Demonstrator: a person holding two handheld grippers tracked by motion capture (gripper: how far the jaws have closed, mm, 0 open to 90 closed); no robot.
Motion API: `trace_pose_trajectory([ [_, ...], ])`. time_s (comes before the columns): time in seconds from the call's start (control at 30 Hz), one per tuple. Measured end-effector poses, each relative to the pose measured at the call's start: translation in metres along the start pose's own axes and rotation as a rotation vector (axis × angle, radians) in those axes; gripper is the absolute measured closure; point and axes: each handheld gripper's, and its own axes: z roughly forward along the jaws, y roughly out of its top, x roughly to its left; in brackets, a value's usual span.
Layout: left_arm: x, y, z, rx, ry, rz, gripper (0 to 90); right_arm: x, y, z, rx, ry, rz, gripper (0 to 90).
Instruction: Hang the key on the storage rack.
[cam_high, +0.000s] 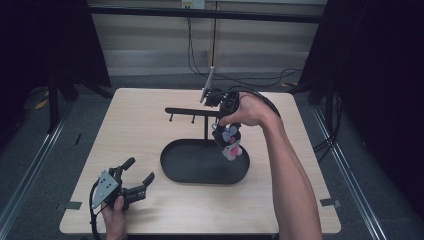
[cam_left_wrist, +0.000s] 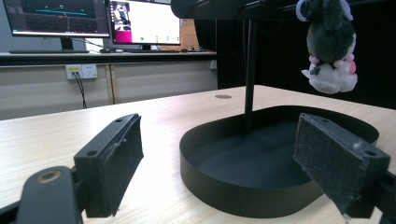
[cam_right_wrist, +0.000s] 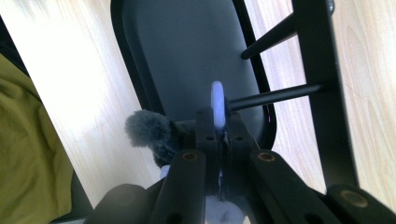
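Right gripper view, frame centre: right gripper (cam_right_wrist: 218, 133) clamps the plush keychain's ring (cam_right_wrist: 217, 109) at a rack peg (cam_right_wrist: 275, 94), hanging apparently incomplete; left gripper (cam_high: 134, 181) rests with jaws apart, lower left.

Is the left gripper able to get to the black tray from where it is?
Probably yes. The left gripper rests open on the table beside the black tray, with bare wood between them. The plush toy hangs higher up, out of the way.
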Motion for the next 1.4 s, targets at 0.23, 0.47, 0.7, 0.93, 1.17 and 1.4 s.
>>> trace_pose_trajectory([
  [0.23,0.000,0.000,0.000,-0.001,-0.001,-0.001,15.3,-0.004,-0.001,-0.003,0.007,-0.017,0.002,87.6],
  [0.47,0.000,0.000,0.000,0.000,-0.004,-0.003,15.4,-0.010,0.001,-0.002,0.018,-0.030,0.010,87.5],
  [0.7,0.000,0.000,0.000,-0.001,-0.001,-0.001,15.3,-0.015,0.006,0.001,0.020,-0.041,0.018,87.5],
  [0.93,0.000,0.000,0.000,0.000,-0.002,0.000,15.3,-0.016,0.005,0.001,0.012,-0.038,0.014,87.5],
  [1.17,0.000,0.000,0.000,0.000,-0.002,0.001,15.3,-0.018,-0.004,0.002,-0.035,0.000,0.032,87.3],
  [1.4,0.000,0.000,0.000,0.000,-0.006,-0.004,15.3,-0.022,-0.007,0.007,-0.041,0.016,0.077,86.7],
])
